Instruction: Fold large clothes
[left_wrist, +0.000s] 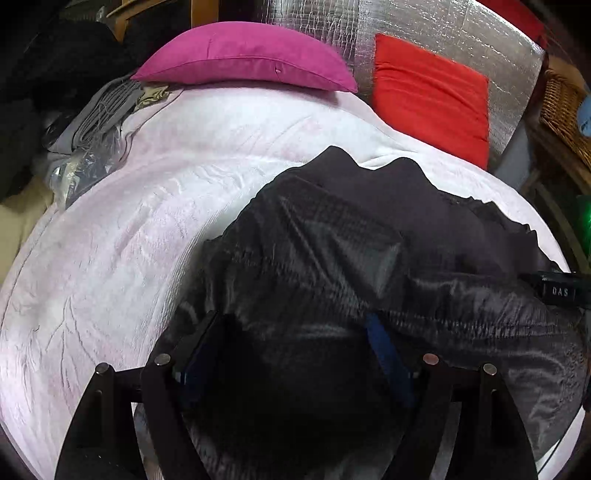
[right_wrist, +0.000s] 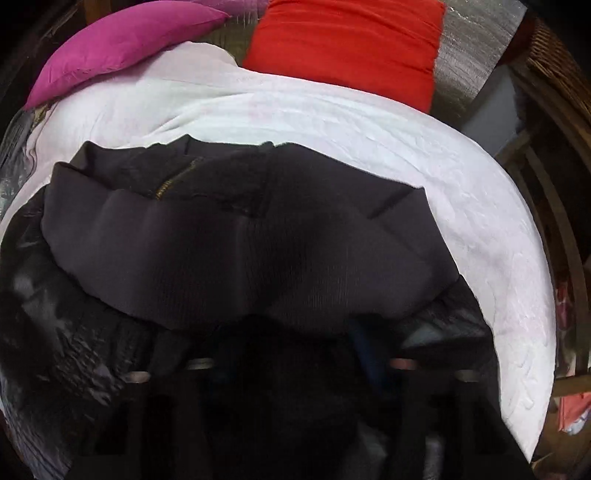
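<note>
Black and glossy, the padded jacket lies on the pale pink bedspread, spreading from directly under both grippers toward the magenta cushion. The left gripper stands with jaws wide apart over the jacket's shiny lining, pressing nothing. The right gripper sits dark against the matte fabric; its jaws cannot be told. Bare bedspread rings the jacket toward the cushion and the red cushion. A black tag reads "DAS".
</note>
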